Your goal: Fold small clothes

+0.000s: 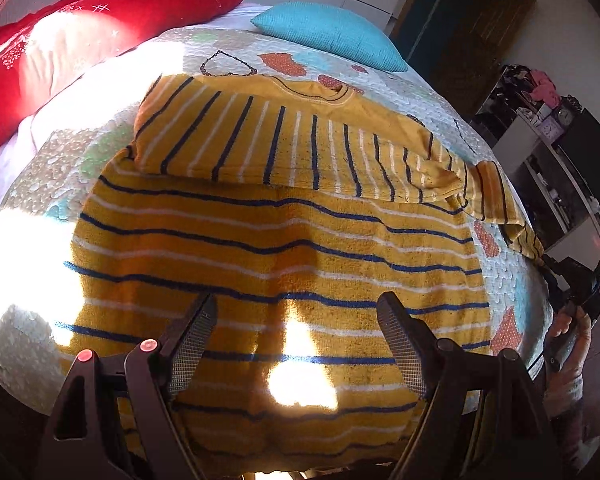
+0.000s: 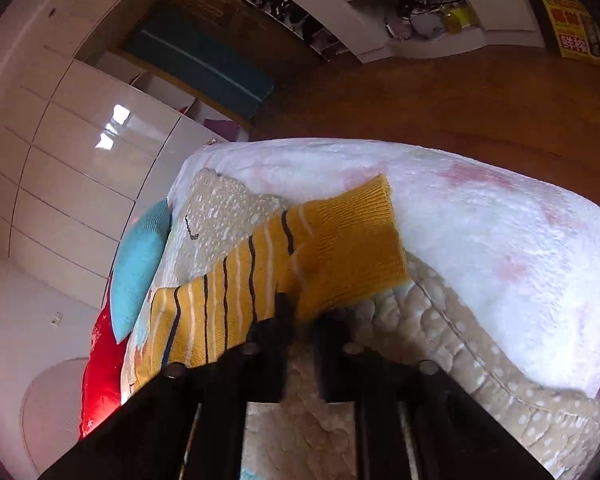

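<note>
A yellow sweater [image 1: 276,248] with blue and white stripes lies flat on the quilted bed. One sleeve [image 1: 260,140] is folded across its chest. My left gripper [image 1: 296,320] is open and empty, hovering over the sweater's lower body. The other sleeve [image 1: 496,200] stretches off to the right. My right gripper [image 2: 304,312] is shut on that sleeve [image 2: 260,280] near its ribbed yellow cuff [image 2: 352,248], holding it over the bed's edge. The right gripper also shows at the right edge of the left wrist view [image 1: 572,292].
A red pillow [image 1: 60,52] and a turquoise pillow [image 1: 328,32] lie at the head of the bed [image 1: 36,184]. White wardrobe doors [image 2: 72,152] stand beyond. Shelves with clutter [image 1: 548,152] stand to the right, past a wooden floor [image 2: 440,96].
</note>
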Action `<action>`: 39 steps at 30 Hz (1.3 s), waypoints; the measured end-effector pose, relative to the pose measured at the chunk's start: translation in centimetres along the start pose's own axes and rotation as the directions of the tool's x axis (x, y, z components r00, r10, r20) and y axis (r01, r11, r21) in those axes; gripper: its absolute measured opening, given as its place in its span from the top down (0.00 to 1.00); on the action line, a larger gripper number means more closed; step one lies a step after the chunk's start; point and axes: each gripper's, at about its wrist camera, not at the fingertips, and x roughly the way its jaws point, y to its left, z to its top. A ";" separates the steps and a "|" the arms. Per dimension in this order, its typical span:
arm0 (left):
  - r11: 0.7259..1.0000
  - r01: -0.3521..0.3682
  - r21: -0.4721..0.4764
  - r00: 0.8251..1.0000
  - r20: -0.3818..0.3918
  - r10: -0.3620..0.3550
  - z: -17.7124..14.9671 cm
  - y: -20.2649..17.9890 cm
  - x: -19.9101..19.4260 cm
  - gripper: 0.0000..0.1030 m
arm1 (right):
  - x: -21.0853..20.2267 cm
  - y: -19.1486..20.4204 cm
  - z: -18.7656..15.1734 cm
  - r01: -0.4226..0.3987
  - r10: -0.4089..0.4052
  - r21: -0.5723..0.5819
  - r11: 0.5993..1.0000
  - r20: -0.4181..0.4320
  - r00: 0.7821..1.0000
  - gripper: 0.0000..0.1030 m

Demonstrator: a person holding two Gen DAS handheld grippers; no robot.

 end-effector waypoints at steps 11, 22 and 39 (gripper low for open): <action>0.997 -0.045 -0.069 0.994 0.098 0.051 0.0 4.9 -4.1 0.22 | -8.3 5.4 8.0 0.137 -0.097 -0.171 0.976 0.224 0.970 0.95; 0.993 -0.048 -0.108 0.983 0.172 0.066 -1.4 8.5 -6.8 0.22 | 2.8 27.9 -7.2 -0.228 0.157 -0.498 0.837 -0.182 0.971 0.95; 0.948 -0.067 -0.311 0.979 0.164 0.123 -5.4 18.2 -7.7 0.22 | 16.2 40.2 -39.7 -0.514 -0.024 -0.672 0.533 -0.620 0.784 0.92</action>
